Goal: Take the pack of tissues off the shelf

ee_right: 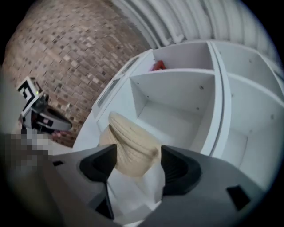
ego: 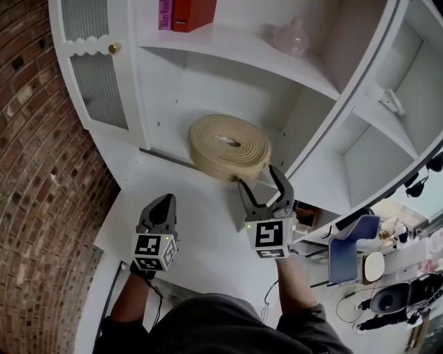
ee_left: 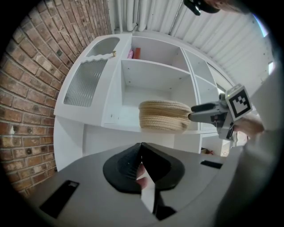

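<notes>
While the right hand-held gripper (ego: 261, 178) reaches toward the lower bay of the shelf (ego: 169, 121), its jaws stand wide with the near rim of the pack of tissues (ego: 228, 144) between them. As far as I can see, the pads do not press on it yet. This pack looks like a round holder of wound pale rope with a slot on top, and it sits just ahead of that hand-held gripper, at the front edge of the bay. The left hand-held gripper (ego: 165, 202) hangs to the left of the right one, further back from the shelf, its jaws together and holding nothing. I judge the step in hand to be the approach for the grasp, so the task is only beginning. The next move calls for going a little deeper over the rim, closing firmly because rope gives, then pulling straight back. Below both hand-held grippers lies a white bench (ego: 208, 238). Above the right one, a higher board carries a red book (ego: 194, 14) and a pale glass bottle (ego: 291, 38). Left of the left one are a ribbed cabinet door (ego: 100, 86) and a brick wall (ego: 34, 173)
</notes>
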